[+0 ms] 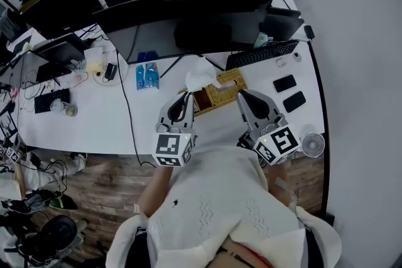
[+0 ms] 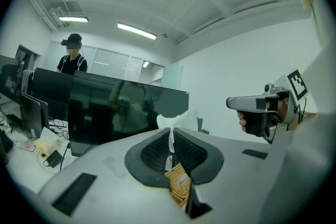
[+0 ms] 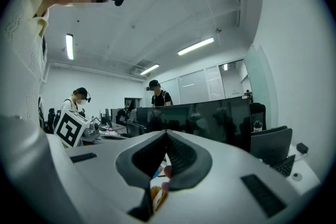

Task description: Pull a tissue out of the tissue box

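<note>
The left gripper [image 2: 171, 132] is clamping the tissue [image 2: 177, 120] between closed jaws, gripping its upper fold so the sheet can be drawn out of the woven tissue box [image 1: 225, 86]. The box is sitting on the desk [image 1: 113, 122] just ahead of both tools. Whether the tissue's lower end is clear of the slot is uncertain. The right gripper [image 3: 165, 134] is holding its jaws together, empty, beside the box, probably positioned to steady it.

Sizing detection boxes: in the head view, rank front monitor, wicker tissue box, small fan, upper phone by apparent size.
1. front monitor
2. wicker tissue box
3. small fan and upper phone: look alike, not ranked.
</note>
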